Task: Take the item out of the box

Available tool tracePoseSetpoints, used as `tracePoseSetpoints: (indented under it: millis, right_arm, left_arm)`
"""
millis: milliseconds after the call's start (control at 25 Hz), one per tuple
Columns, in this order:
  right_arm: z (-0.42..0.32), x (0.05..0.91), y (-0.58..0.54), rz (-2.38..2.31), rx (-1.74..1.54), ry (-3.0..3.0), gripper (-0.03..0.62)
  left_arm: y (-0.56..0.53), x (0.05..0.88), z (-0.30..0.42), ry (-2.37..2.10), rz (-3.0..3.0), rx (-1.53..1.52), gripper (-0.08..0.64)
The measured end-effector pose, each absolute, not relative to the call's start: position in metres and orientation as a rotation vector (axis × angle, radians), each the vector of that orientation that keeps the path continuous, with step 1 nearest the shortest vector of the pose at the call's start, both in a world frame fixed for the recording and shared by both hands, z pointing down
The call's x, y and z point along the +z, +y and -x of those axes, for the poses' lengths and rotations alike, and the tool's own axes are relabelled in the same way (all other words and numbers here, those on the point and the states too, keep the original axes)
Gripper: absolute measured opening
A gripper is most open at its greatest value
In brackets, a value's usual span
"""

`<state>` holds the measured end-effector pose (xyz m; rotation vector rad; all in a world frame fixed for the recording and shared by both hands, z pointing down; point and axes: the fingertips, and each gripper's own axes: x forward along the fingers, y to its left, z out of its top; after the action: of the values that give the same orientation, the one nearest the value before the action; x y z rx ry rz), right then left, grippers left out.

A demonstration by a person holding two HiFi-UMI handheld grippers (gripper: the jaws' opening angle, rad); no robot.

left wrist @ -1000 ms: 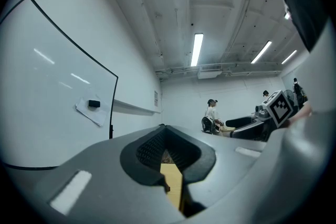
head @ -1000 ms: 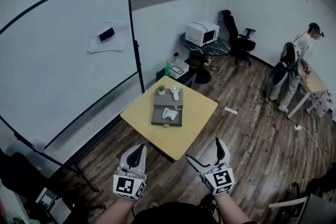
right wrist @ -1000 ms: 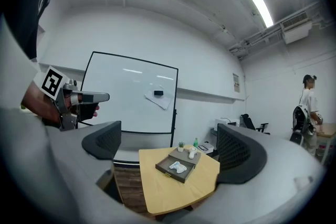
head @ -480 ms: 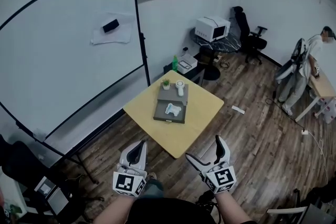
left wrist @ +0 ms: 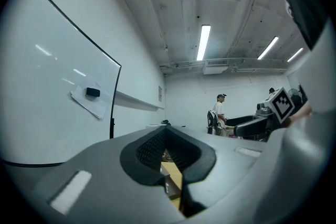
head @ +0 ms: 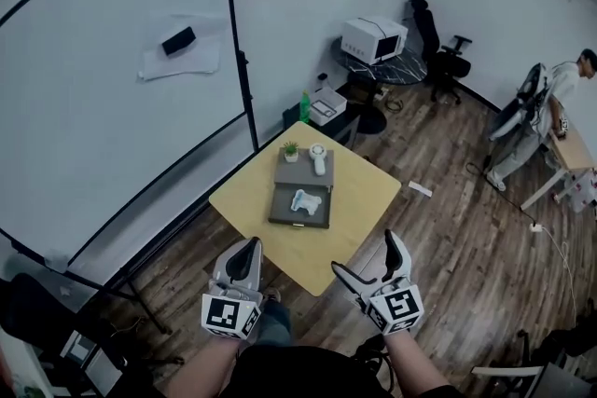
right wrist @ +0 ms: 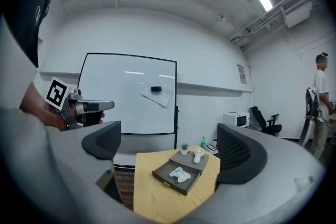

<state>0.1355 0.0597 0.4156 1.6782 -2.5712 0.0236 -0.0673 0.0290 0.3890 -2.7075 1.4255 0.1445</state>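
The white item point(head: 304, 199) is lying in the gray box point(head: 283, 216) on the yellow table point(head: 366, 191), mid-frame. Low down, the left gripper point(head: 248, 247) is hanging with jaws pressed together. The right gripper point(head: 365, 253) is hanging wide apart, empty.

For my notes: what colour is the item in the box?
White item; best in the right gripper view.

The grey box point(head: 278, 206) is low and flat, with its drawer pulled open. It rests near the middle of the yellow tabletop point(head: 359, 191), well ahead of me. The white item point(head: 305, 199) is small and shaped like a game controller, and lies flat on the open drawer's floor.
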Motion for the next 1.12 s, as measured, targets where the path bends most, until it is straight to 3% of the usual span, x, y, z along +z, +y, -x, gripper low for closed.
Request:
tracePoseSetpoints:
  millis: [760, 1120]
  right_arm:
    - [-0.103, 0.454, -0.166, -1.58, 0.146, -2.371, 0.566]
    - [-0.099, 0.507, -0.225, -1.4, 0.257, -2.293, 0.563]
  left_arm:
    - [-0.23, 0.433, 0.072, 1.271, 2.921, 0.106, 0.0]
    - [-0.282, 0.471, 0.051, 1.243, 2.99, 0.055, 0.0]
